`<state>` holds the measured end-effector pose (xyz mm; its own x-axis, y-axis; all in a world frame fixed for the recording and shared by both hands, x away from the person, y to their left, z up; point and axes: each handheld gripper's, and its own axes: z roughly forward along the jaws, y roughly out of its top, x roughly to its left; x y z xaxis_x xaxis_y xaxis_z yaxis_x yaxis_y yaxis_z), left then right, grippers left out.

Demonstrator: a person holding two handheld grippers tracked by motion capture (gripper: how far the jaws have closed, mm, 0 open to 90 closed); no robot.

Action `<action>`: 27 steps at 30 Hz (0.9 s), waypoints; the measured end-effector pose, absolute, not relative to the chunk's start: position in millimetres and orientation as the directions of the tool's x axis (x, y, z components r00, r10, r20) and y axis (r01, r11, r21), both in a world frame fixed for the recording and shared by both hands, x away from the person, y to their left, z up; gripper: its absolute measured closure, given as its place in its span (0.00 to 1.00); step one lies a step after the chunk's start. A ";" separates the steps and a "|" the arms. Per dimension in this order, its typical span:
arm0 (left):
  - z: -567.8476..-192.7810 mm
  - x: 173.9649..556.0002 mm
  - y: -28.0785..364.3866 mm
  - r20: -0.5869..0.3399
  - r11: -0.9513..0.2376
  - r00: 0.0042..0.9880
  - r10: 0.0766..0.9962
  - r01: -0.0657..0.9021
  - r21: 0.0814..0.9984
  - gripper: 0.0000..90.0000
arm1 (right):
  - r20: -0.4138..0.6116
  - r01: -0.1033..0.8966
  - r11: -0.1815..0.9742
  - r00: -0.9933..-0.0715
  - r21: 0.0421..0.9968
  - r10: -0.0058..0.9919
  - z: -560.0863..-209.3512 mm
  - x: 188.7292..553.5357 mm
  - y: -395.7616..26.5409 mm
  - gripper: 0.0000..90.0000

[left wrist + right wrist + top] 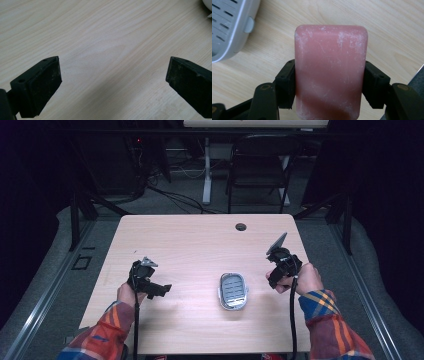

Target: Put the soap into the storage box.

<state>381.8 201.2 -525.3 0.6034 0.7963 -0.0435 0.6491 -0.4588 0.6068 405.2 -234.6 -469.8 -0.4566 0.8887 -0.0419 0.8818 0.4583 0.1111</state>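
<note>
The right gripper [329, 82] clamps a pink soap bar [330, 70] mid-frame, grey soap dish [229, 27] upper left; the left gripper [113, 85] gapes wide over bare table [105, 37].

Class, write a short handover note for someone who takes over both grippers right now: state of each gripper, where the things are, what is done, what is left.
Right gripper: shut on the pink soap bar, held above the table, just right of the soap dish.
Left gripper: open, holding nothing, over bare wood left of the dish.
Soap dish: grey, slotted, nothing in it, at the table's middle front.
Done: soap picked up.
Left: probably set the soap into the dish and let go.
</note>
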 end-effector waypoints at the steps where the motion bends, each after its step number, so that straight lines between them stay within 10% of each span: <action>1: -525.4 381.8 201.4 -0.044 -0.458 0.603 0.796 0.649 0.608 0.00 | -0.040 0.879 0.464 -0.462 0.111 0.886 -468.2 405.5 -232.9 0.42; 27: -525.2 379.6 195.9 0.005 -0.504 0.619 0.785 0.634 0.587 0.00 | -0.026 0.833 0.539 -0.540 0.127 0.841 -446.6 409.2 -196.8 0.42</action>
